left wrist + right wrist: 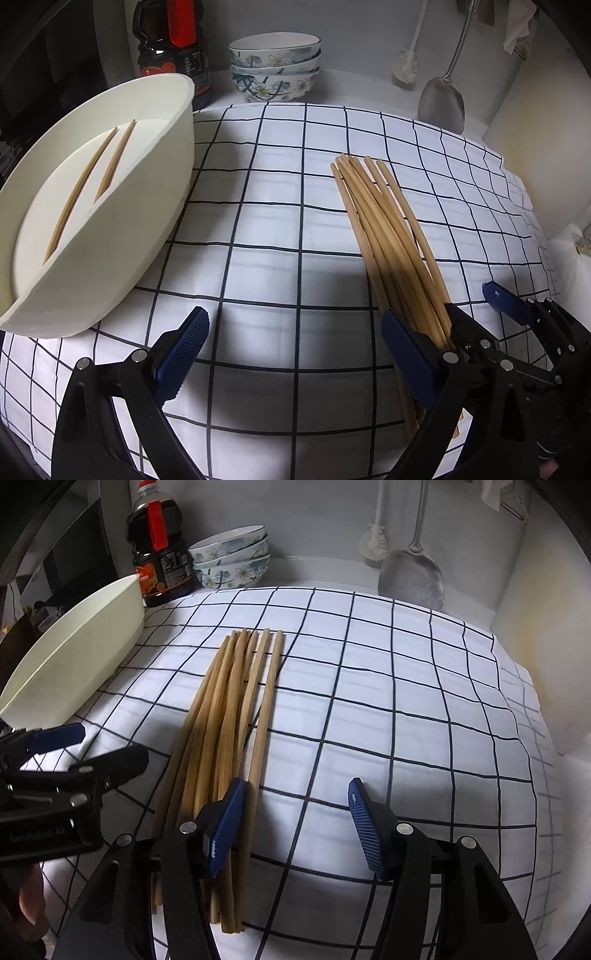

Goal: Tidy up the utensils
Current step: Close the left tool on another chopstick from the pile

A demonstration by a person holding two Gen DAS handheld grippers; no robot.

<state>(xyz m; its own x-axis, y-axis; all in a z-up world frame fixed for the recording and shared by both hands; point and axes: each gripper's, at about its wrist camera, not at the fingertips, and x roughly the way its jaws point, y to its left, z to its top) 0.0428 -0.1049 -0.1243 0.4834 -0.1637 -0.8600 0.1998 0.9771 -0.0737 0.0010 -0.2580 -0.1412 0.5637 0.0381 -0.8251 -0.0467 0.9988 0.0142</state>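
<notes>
Fingers of both the left gripper [293,354] and right gripper [295,827] are spread, holding nothing; the light, stiff, roll-prone bamboo chopsticks [236,709] are probably best pinched mid-length.

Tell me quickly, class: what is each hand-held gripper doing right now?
Left hand-held gripper: open, holding nothing; the chopsticks lie beside its right finger.
Right hand-held gripper: open, holding nothing; its left finger rests over the chopsticks.

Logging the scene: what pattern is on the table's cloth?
White cloth with a dark grid of lines; clearest in the right wrist view.
</notes>
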